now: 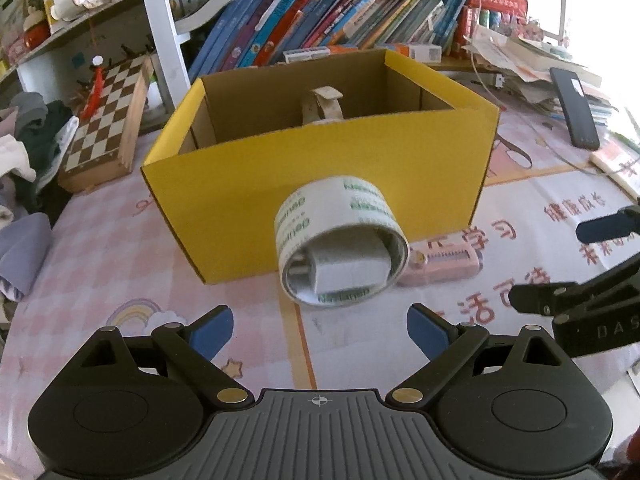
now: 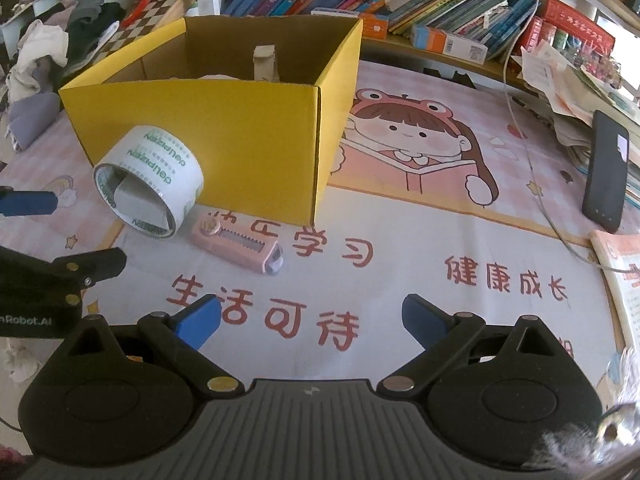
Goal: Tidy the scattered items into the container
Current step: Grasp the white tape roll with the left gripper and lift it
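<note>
One yellow box (image 1: 320, 208), open-topped, cardboard roll (image 1: 324, 106) inside, upright

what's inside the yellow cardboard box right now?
Inside the yellow cardboard box, a tan paper-looking roll stands near the back wall, with something pale beside it. The front wall hides the floor, so anything lower is unseen.

Black grippers (image 1: 320, 332), blue-padded jaws
</note>
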`<state>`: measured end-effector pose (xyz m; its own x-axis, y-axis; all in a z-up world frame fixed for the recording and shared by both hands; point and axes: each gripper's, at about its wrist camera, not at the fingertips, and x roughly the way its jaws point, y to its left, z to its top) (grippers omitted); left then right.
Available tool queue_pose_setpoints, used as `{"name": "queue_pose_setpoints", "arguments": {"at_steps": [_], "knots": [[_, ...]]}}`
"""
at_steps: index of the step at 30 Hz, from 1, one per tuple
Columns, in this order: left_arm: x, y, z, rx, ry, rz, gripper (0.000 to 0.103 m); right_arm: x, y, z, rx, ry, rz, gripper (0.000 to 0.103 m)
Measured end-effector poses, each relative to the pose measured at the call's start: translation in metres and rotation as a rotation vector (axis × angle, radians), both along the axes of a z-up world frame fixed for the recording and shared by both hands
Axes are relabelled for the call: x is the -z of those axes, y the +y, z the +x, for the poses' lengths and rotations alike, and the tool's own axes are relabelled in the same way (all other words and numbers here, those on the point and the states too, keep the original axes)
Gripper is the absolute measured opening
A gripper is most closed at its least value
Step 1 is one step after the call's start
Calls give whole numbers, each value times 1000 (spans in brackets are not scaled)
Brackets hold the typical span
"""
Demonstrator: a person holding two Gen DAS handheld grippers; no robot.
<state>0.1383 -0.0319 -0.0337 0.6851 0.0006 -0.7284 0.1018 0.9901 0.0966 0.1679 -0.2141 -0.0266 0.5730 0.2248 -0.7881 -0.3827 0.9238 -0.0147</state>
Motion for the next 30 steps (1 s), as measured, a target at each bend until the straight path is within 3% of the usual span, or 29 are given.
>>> {"name": "queue_pose_setpoints", "arguments": {"at_steps": [6,13,17,22,23,30], "knots": [[-7,1,13,-22,-46,-42,96,3,3,12,-26,11,0,98],[-2,-10,29,-9,-44,-62,96,3,6,20,-60,12,-17,98],[7,-13,40,-24,-19,-41,96,0,12,15,-150,-1,-1,98],[12,-3,44,-51,-4,-110,93,-3,25,7,-255,-40,-32,98],[12,0,42,-51,-4,-128,87,-3,26,7,-260,-39,-34,98],[1,18,24,-79,6,-178,86,2,28,18,-223,0,-32,96]]}}
